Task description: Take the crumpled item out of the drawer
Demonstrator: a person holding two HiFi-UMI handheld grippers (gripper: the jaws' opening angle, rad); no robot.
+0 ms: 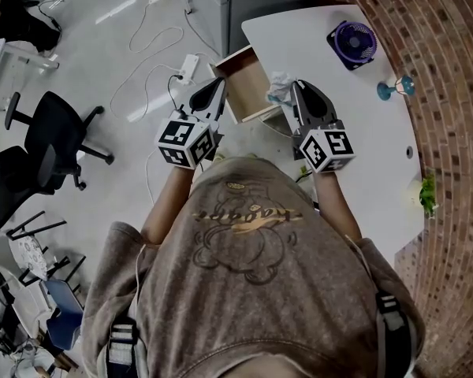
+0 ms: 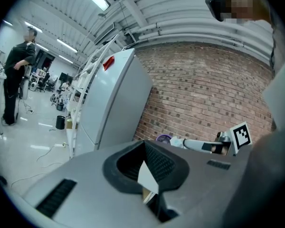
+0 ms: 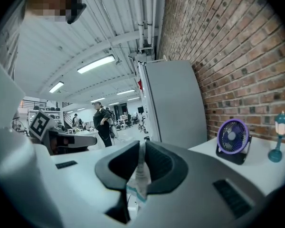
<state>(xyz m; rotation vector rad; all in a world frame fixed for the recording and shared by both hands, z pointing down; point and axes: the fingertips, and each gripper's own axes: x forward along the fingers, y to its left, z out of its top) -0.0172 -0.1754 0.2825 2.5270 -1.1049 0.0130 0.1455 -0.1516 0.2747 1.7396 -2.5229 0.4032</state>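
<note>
Steep overhead, two level gripper views.

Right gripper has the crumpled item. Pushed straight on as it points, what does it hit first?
Probably the tall grey cabinet beyond the table. The right gripper aims near its left edge. The purple fan sits off to the right of that line. Depth is hard to judge.

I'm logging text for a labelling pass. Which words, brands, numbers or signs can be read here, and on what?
No text is legible anywhere.
Shirt print: lettering too blurred to read.
Red tag on the grey cabinet: too small to read.
Left cube and right cube: black-and-white square patterns, no letters.
</note>
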